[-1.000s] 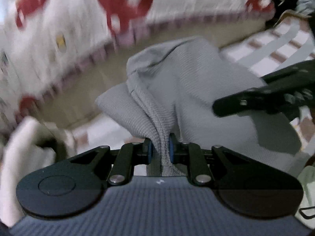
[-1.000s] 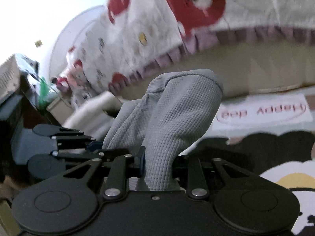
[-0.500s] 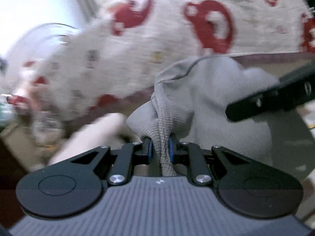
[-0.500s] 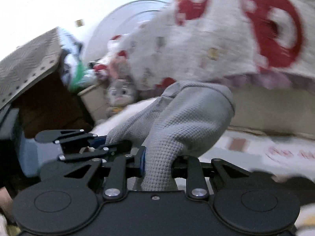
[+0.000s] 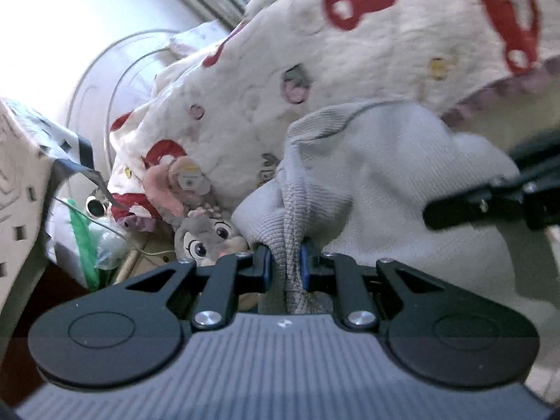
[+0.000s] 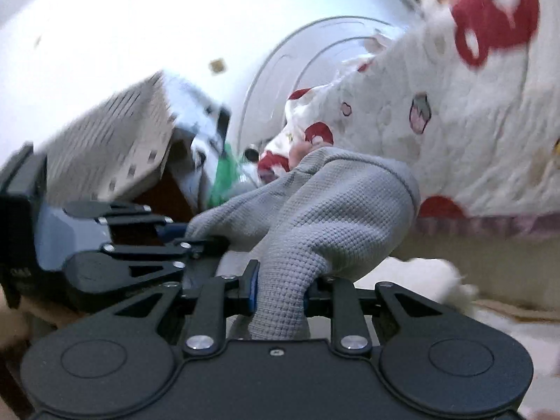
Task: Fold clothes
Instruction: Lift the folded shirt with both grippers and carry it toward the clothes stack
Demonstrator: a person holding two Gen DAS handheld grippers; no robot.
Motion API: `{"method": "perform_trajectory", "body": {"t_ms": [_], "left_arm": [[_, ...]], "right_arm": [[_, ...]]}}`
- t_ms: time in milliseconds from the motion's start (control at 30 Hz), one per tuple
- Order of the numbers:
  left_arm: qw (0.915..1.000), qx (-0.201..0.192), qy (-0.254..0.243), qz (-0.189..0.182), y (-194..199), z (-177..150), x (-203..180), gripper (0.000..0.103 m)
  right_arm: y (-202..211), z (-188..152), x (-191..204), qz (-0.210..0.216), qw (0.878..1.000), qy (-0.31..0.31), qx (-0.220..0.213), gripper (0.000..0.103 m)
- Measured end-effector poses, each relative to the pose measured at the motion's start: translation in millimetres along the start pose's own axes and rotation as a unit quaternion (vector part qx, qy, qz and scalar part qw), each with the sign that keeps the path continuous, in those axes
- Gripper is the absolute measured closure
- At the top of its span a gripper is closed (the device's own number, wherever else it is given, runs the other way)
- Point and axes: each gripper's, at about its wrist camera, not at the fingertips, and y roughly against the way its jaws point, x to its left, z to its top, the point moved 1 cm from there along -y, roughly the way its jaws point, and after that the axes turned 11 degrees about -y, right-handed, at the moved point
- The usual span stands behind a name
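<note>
Left wrist view is filled from 12 to 3 o'clock by a white quilt printed with red shapes, its purple frilled edge running toward 3 o'clock. Below it, from the centre out to 4 o'clock, hangs the grey waffle-knit garment, bunched into a rounded hump. A pale perforated panel stands at 9 o'clock, with a green plastic bag beside it. Just left of the garment sits a grey plush rabbit, a pink plush toy above it. The left gripper has its jaws clamped on a narrow fold of the garment, blue pads pressing both sides. The right gripper's black finger reaches in at 3 o'clock, in front of the cloth.

In the right wrist view, the quilt covers 1 to 3 o'clock and the panel lies at 10 o'clock. The garment arches across the centre. The right gripper pinches a thick roll of it, jaws closed against the cloth. At 9 o'clock the left gripper grips the garment's other end.
</note>
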Motion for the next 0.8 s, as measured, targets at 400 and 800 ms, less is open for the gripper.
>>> {"method": "perform_trajectory", "body": {"t_ms": [400, 800], "left_arm": [[0.9855, 0.113, 0.115, -0.054, -150, -58, -1, 0.084], [0.9445, 0.066, 0.308, -0.093, -78, -127, 12, 0.050]], "right_arm": [[-100, -24, -96, -0.075, 0.994, -0.059, 0.057, 0.070], [-46, -50, -116, -0.033, 0.989, -0.105, 0.104, 0.040]]}}
